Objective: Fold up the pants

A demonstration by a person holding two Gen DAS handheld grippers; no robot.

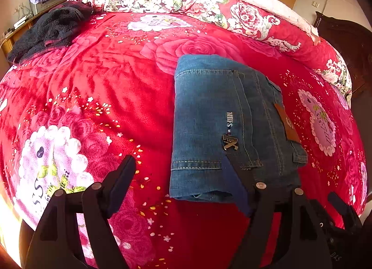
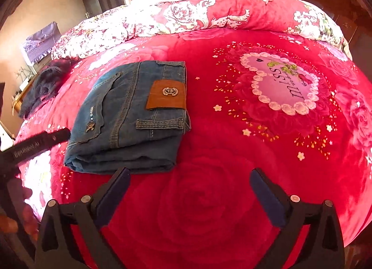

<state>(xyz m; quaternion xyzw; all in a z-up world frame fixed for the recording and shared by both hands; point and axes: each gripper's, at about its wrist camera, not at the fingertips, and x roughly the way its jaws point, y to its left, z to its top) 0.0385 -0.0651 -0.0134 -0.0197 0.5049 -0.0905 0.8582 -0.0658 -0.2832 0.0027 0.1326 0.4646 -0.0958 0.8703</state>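
Jeans: the folded blue denim jeans [image 2: 130,115] lie as a compact stack on the red floral bed blanket [image 2: 220,199], left of its pink heart motif [image 2: 284,82] and well apart from the dark garment [image 1: 46,29] near the far edge.
Stage: the fold looks finished or nearly so — a judgement from the squared-off stack.
Left hand-held gripper [image 1: 179,176]: released, jaws spread wide; its right finger overlaps the near edge of the jeans, but nothing sits between the jaws. Contact cannot be told.
Right hand-held gripper [image 2: 189,189]: released, empty, hovering over bare blanket just beside the stack's near edge.
Long axis: in the left wrist view the stack runs from near to far, away from that camera, longer than it is wide.
Pointing: the waistband with the brown leather patch [image 2: 166,94] and belt loop [image 2: 160,124] lies along the right side, towards the heart motif; the thick folded edge faces the right gripper.
Risk, snag: the left finger could catch the loose top layer on lifting away — and peel the fold open.
Risk, slump: the plush blanket is soft; a nudge could skew the layers.
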